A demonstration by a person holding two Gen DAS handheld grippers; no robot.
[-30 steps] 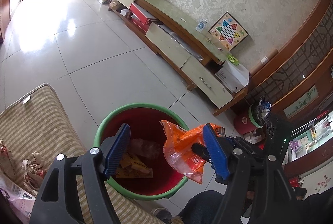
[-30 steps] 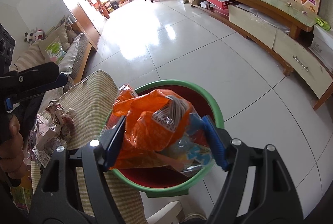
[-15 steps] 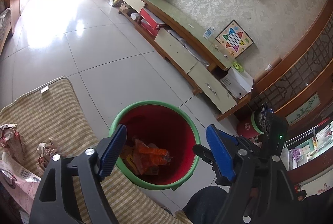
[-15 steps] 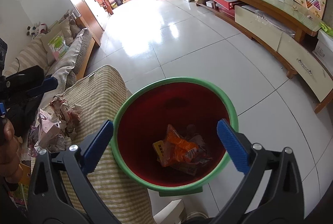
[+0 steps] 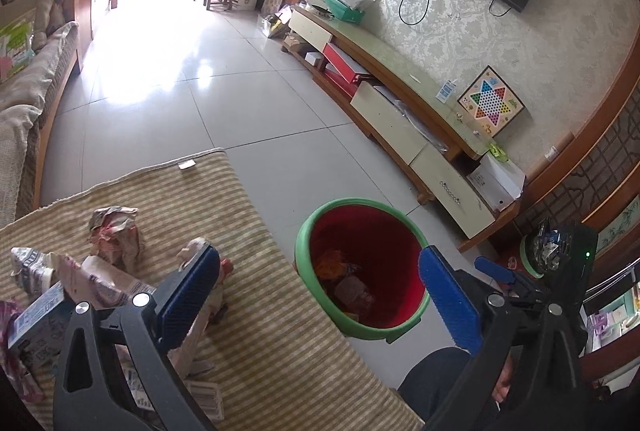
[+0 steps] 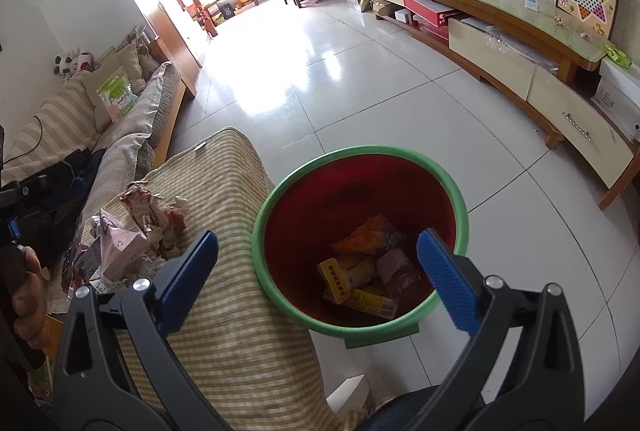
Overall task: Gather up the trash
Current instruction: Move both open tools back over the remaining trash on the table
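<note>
Bin: a red bucket with a green rim (image 6: 362, 151) stands on the pale tiled floor (image 6: 360, 79), tight against the edge of a striped cloth (image 6: 224, 191).
Inside the bin: an orange wrapper (image 6: 370, 237), a yellow box (image 6: 334, 277) and a brownish packet (image 6: 396, 269) lie at the bottom.
Right gripper (image 6: 316, 271): it hangs over the near side of the bin, pointing down into it. The jaws are spread wide with nothing between the blue pads; one pad sits over the cloth edge, the other over the bin's inner wall.
Left gripper (image 5: 316, 295): its jaws are opening, almost fully apart, and nothing is gripped. Its left pad is above the litter on the cloth, its right pad over the floor beside the bin.
Trash on the cloth: crumpled paper (image 5: 114, 231), a pinkish carton (image 6: 118, 249) and other wrappers are heaped together near the left gripper, well short of the bin.
Hand: a person's left hand (image 6: 26, 295) shows at the edge of the right view, wrapped round a dark handle.
Surroundings: a long low TV cabinet (image 5: 400, 103) runs along the patterned wall, with a star-shaped game board (image 5: 490, 105) leaning on it.
</note>
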